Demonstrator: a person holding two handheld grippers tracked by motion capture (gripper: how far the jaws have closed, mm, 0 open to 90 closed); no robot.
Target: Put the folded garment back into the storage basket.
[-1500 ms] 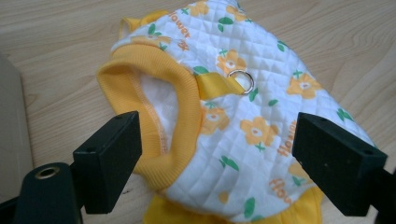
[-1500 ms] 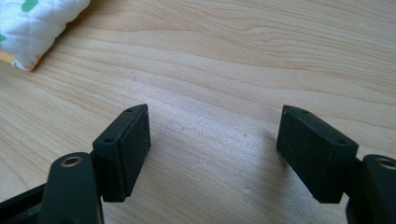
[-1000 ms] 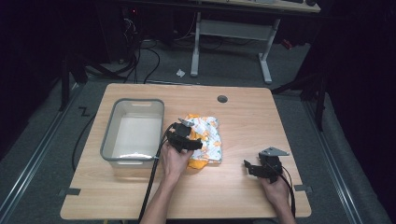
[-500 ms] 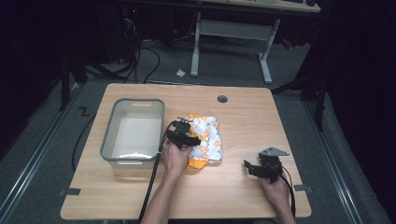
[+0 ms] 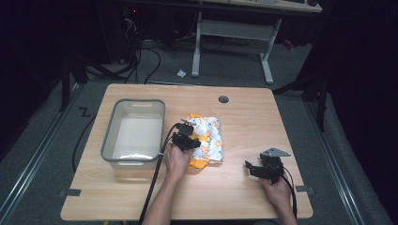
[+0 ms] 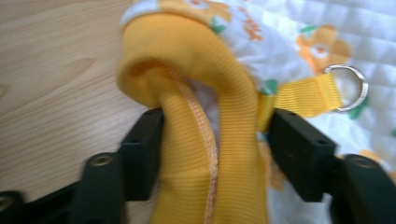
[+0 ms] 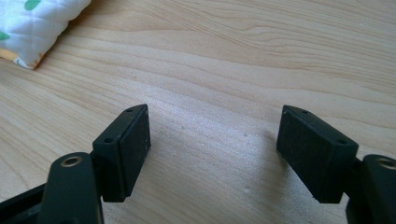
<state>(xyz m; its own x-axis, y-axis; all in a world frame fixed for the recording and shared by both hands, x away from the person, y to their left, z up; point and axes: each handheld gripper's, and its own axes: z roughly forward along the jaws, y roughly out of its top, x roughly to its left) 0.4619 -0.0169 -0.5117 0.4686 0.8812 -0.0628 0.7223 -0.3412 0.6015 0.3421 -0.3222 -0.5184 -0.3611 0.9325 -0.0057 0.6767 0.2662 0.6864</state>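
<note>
A quilted white cloth item (image 5: 211,138) with an orange print and orange ribbed trim lies mid-table. My left gripper (image 5: 187,136) is at its left edge. In the left gripper view its jaws have just been closing, and the rolled orange ribbed edge (image 6: 210,116) is bunched between the pads (image 6: 144,144), which press on it from both sides. A yellow strap with a metal ring (image 6: 348,87) lies just beyond the right pad. My right gripper (image 5: 253,168) rests near the table's front right with its jaws wide apart over bare wood (image 7: 215,140). A corner of the cloth (image 7: 32,28) lies far to its left.
A grey plastic tub (image 5: 109,143) stands on the left half of the wooden table (image 5: 244,117), close beside the left gripper. A cable hole (image 5: 223,99) sits near the back edge. Desk legs and cables are on the floor behind.
The left gripper has sunk slightly onto the cloth's left edge. The right hand and its gripper have not moved.
</note>
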